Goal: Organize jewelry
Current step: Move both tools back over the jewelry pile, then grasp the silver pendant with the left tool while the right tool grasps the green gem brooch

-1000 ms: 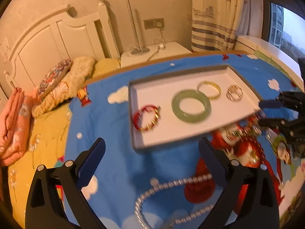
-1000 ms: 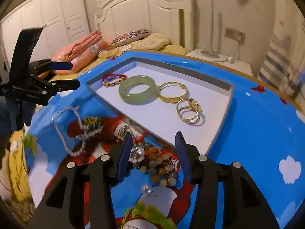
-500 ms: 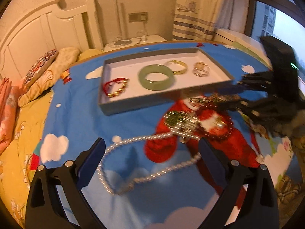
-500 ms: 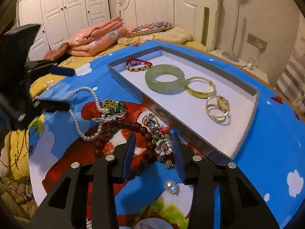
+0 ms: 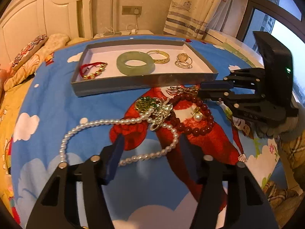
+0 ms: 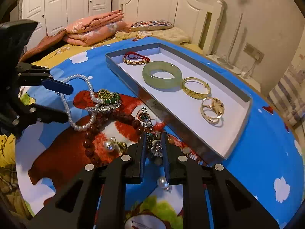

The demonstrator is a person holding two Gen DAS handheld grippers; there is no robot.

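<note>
Your right gripper [image 6: 154, 148] is closing on the brooch [image 6: 155, 146], a silvery flower piece lying just in front of the tray [image 6: 247, 103], and the pads look to be touching it already. Your left gripper [image 5: 150, 143] is closing too, with a run of the pearls [image 5: 106, 123] between its fingers but nothing pinched yet. Here's the worry: everything loose is heaped together. The pearls run under the green pendant [image 5: 147, 103] and across the red beads [image 5: 198, 116], and the beads lie right beside the brooch. Lift now and you may well drag a neighbour along, or snag a strand and scatter the pile. The brooch is small and knobbly, so a pinch on a petal edge could let it twist out. On the left, thin round pearls may roll out of the pads as they meet. A pearl earring [image 6: 162, 182] sits by your right finger, easy to knock. The tray already holds a red cord bracelet [image 5: 93, 70], a jade bangle [image 5: 135, 63], a gold bangle [image 5: 159, 56] and gold rings [image 5: 184, 61]. It all sits on a blue cartoon cloth [image 5: 66, 99], soft enough to bunch. Behind are a white bed [image 6: 171, 5], folded pink quilts [image 6: 91, 28], wardrobes [image 6: 66, 0], and a curtained window [image 5: 276, 19].
</note>
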